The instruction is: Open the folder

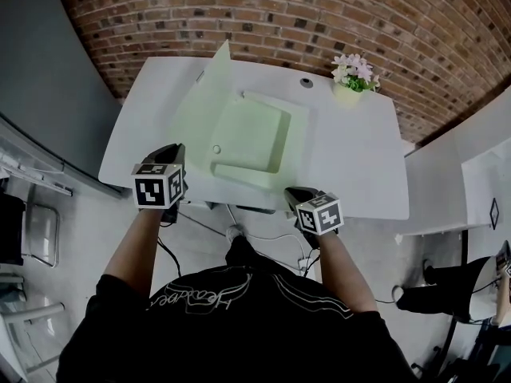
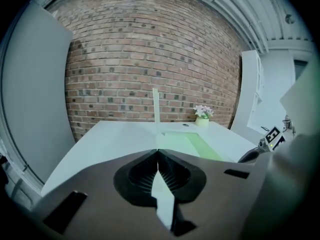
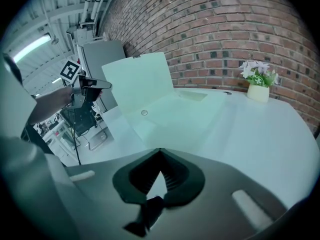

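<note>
Filling the far side of the scene is a brick wall [image 1: 279, 14], and against it stands a white table [image 1: 359, 158]. The folder [image 1: 247, 138], pale green, lies open near the table's middle, closer to its 9 o'clock half. Its lower leaf lies flat on the table with a sheet on it. Its cover [image 1: 204, 94] stands upright along the folder's 9 o'clock edge, and the left gripper view shows it edge-on as a thin strip. The left gripper [image 1: 171, 150] is at 7 o'clock from the folder, at the table's near edge. Its 2 jaws are pressed together and nothing is caught between them. It is just beside the folder's near corner, apart from it. The right gripper [image 1: 299, 191] is at 5 o'clock from the folder, over the near edge. Its jaw tips also meet and grip nothing, and they point toward the folder. A flower pot [image 1: 351, 82] with pink and white blooms stands at 1 o'clock from the folder, near the wall and well apart from both grippers. A snap button [image 1: 215, 149] sits on the flat leaf near the fold. A round grommet [image 1: 306, 83] lies in the tabletop at 9 o'clock from the pot.
</note>
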Demonstrator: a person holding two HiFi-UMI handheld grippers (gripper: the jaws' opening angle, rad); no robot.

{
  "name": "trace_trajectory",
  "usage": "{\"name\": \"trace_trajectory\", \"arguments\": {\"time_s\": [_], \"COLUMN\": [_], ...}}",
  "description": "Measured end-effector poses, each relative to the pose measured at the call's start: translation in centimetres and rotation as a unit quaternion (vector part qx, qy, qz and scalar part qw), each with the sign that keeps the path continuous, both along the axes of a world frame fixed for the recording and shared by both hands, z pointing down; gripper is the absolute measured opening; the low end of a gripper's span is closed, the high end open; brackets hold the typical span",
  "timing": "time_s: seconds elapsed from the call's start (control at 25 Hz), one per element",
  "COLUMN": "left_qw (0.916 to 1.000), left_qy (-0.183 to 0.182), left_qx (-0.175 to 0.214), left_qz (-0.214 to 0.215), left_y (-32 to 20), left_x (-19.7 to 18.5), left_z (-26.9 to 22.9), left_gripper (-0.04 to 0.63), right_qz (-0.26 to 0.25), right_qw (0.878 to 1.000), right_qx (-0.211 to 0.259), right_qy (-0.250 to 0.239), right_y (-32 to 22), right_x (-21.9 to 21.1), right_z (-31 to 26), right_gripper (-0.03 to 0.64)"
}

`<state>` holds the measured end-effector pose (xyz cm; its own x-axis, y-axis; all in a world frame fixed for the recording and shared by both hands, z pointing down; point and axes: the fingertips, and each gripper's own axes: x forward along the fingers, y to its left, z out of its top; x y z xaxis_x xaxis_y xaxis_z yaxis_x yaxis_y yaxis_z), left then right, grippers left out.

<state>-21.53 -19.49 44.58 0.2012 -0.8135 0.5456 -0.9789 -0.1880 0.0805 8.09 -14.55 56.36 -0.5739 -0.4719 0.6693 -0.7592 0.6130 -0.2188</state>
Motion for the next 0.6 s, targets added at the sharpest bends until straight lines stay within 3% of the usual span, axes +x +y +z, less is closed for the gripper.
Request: {"name": "trace_trajectory", "arguments": {"time_s": [0.6], "left_qw": [0.9933], "left_qy": [0.094], "left_qx": [-0.026], "left_qz": [-0.062], "left_y": [0.8], "left_x": [-2.7], "left_z": [2.1], "left_gripper": [0.008], "right_qz": [0.014], "right_qw": [1.0], "right_qx": [-0.006], "right_qy": [0.006], "right_y": [0.2], "right_x": [1.7], "right_z": [0.0], "right_gripper": [0.002]}}
